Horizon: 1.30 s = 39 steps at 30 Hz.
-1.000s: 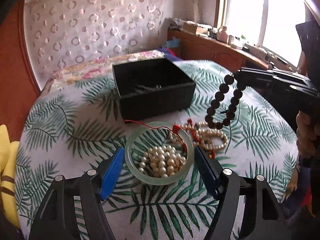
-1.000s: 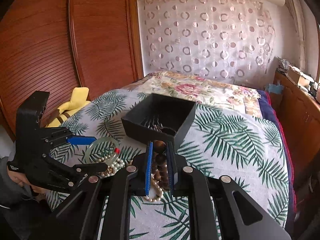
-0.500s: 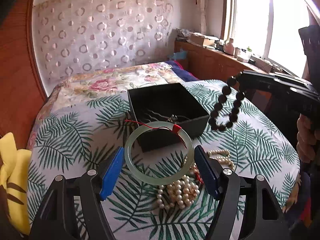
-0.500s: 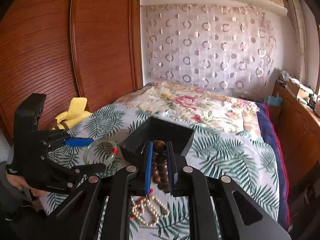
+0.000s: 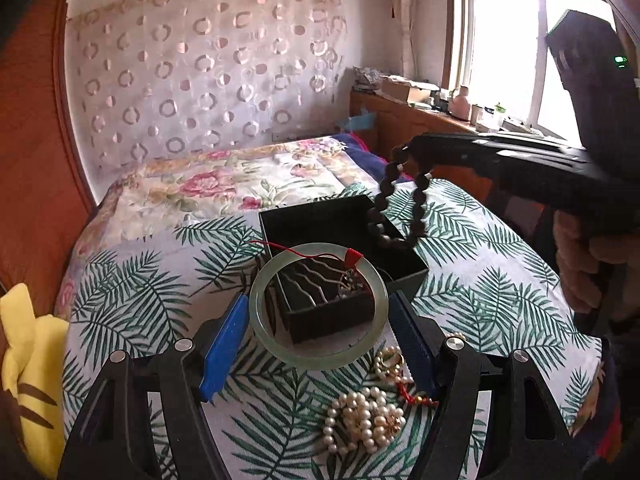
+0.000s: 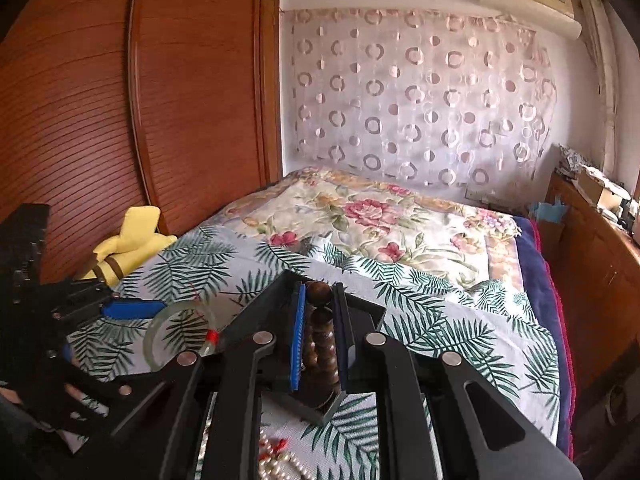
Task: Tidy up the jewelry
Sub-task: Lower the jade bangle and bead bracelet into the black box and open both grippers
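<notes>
Left gripper: jaws wide, clamped across green bangle. Right gripper: jaws narrow, pinching dark bead bracelet; beads' lower end hidden behind fingers. Both pieces now held above black box, having risen from the leaf-print cloth a second ago. Pearls remain on the cloth, partly cut off by gripper frame.
</notes>
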Tool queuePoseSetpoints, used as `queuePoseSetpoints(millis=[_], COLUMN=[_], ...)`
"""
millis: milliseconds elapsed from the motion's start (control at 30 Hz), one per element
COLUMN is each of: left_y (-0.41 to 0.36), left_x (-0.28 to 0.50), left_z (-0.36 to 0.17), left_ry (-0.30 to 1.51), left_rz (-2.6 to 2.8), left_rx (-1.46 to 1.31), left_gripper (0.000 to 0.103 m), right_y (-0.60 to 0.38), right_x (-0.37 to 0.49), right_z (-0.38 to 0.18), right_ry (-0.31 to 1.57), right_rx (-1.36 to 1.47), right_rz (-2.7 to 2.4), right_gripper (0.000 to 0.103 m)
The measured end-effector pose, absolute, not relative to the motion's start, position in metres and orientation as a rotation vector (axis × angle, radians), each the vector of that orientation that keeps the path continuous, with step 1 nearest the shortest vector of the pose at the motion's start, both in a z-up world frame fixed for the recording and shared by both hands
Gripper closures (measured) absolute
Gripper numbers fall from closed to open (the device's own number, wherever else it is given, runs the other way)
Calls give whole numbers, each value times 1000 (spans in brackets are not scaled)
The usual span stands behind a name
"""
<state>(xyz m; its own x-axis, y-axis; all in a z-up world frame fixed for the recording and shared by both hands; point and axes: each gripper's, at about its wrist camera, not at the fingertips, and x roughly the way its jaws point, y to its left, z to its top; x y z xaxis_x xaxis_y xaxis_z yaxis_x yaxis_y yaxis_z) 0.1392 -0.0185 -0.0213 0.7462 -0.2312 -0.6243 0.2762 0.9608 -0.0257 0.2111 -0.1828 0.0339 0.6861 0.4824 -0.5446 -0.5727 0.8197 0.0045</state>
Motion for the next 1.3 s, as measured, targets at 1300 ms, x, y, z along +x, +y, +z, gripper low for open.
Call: queuePoseSetpoints(millis=[1300], left_y=[-48], left_x=[226], left_z=[-51], left_ry=[753], left_rz=[-228], left_rx=[152], left_gripper=[34], right_y=[-241], right_x=[159], right_z=[-41], right_ry=[677], right_rx=[-51], right_rz=[601], right_gripper=[71])
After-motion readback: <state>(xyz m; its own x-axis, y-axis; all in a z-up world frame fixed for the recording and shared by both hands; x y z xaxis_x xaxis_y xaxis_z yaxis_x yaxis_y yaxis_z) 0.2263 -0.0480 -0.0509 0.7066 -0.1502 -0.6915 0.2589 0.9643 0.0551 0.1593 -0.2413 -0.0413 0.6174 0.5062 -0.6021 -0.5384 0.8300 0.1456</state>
